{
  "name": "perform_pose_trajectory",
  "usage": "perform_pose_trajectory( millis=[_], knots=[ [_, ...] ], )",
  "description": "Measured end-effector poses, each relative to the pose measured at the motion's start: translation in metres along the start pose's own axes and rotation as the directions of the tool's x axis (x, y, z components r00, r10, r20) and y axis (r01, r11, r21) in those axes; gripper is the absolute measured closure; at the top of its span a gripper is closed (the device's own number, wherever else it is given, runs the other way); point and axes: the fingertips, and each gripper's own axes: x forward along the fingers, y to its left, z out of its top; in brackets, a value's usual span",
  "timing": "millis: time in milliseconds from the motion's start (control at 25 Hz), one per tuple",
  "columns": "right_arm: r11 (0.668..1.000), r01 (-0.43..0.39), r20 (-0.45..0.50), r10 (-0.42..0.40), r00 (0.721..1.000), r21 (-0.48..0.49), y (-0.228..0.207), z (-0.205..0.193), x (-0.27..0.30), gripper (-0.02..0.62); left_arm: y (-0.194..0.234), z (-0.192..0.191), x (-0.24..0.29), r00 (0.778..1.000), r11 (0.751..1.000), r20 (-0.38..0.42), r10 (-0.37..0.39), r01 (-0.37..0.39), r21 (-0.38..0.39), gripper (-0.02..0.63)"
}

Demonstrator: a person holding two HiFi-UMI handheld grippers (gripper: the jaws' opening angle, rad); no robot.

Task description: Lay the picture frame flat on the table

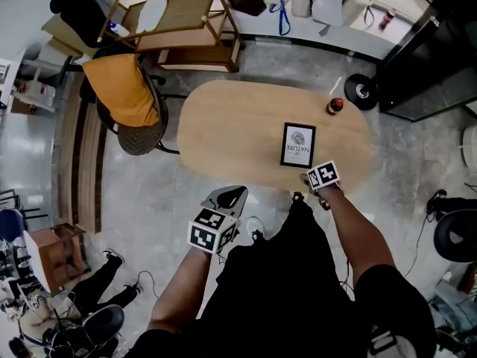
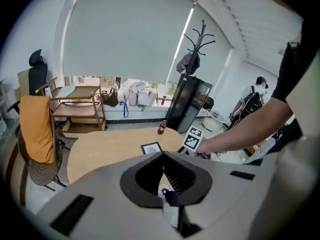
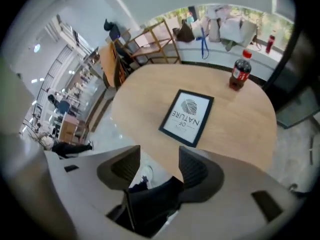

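The black picture frame (image 1: 298, 145) (image 3: 187, 117) lies flat, face up, on the right half of the oval wooden table (image 1: 223, 125); the left gripper view shows it small as well (image 2: 151, 148). My right gripper (image 1: 319, 179) (image 3: 160, 154) hovers just off the table's near edge, a short way from the frame's near side, open with nothing between its fingers. My left gripper (image 1: 227, 198) (image 2: 162, 156) hangs over the floor in front of the table, shut and empty, far from the frame.
A red-capped cola bottle (image 1: 335, 106) (image 3: 240, 74) stands on the table beyond the frame. A chair draped in orange cloth (image 1: 123, 95) sits at the table's left end, a wooden cart (image 1: 186, 28) behind it. A black cabinet (image 1: 432, 51) stands at the right.
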Motion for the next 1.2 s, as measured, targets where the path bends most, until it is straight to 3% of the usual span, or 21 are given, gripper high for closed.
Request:
perform_pose_trajectory(
  millis=[80,200,280,360,400,520,640,720,840,960,1080,1200],
  knots=[
    [0.999,-0.02,0.134,0.015,0.991,0.031,0.032,0.006,-0.036,0.364,0.002,-0.005,-0.02,1.0,1.0,0.028,-0.007,0.007,0.021,0.601],
    [0.999,-0.048,0.324,0.038,0.945,0.026,0.09,0.008,-0.097,0.38,-0.003,-0.018,-0.052,0.997,0.999,0.073,-0.04,0.037,0.036,0.601],
    [0.998,-0.057,0.445,0.041,0.895,0.022,0.127,0.005,-0.142,0.428,-0.013,-0.028,-0.066,0.993,0.995,0.091,-0.08,0.075,0.063,0.601],
    [0.998,-0.066,0.553,0.046,0.832,0.017,0.163,-0.004,-0.184,0.533,-0.025,-0.043,-0.077,0.989,0.99,0.089,-0.119,0.111,0.085,0.601],
    [0.997,-0.076,0.596,0.051,0.801,0.016,0.182,-0.011,-0.202,0.556,-0.03,-0.052,-0.082,0.987,0.987,0.082,-0.135,0.128,0.093,0.601],
    [0.992,-0.119,0.69,0.065,0.721,0.03,0.227,-0.035,-0.241,0.584,-0.044,-0.064,-0.089,0.981,0.977,0.071,-0.178,0.168,0.135,0.601],
    [0.991,-0.132,0.741,0.07,0.668,0.026,0.248,-0.054,-0.268,0.592,-0.063,-0.049,-0.091,0.97,0.964,0.116,-0.213,0.189,0.185,0.601],
    [0.994,-0.106,0.754,0.072,0.653,-0.002,0.25,-0.062,-0.285,0.592,-0.083,-0.034,-0.093,0.96,0.954,0.152,-0.237,0.2,0.222,0.601],
    [0.998,-0.054,0.752,0.059,0.656,-0.032,0.239,-0.066,-0.307,0.592,-0.105,-0.015,-0.091,0.953,0.945,0.181,-0.242,0.189,0.267,0.601],
    [0.998,-0.014,0.742,0.058,0.667,-0.066,0.231,-0.073,-0.321,0.594,-0.118,-0.014,-0.089,0.949,0.953,0.211,-0.235,0.182,0.243,0.601],
    [0.995,0.01,0.73,0.069,0.68,-0.103,0.222,-0.087,-0.334,0.594,-0.132,-0.022,-0.079,0.955,0.964,0.218,-0.202,0.154,0.217,0.601],
    [0.993,-0.008,0.727,0.093,0.68,-0.119,0.212,-0.1,-0.347,0.594,-0.155,-0.026,-0.07,0.963,0.96,0.205,-0.172,0.117,0.253,0.601]
  ],
)
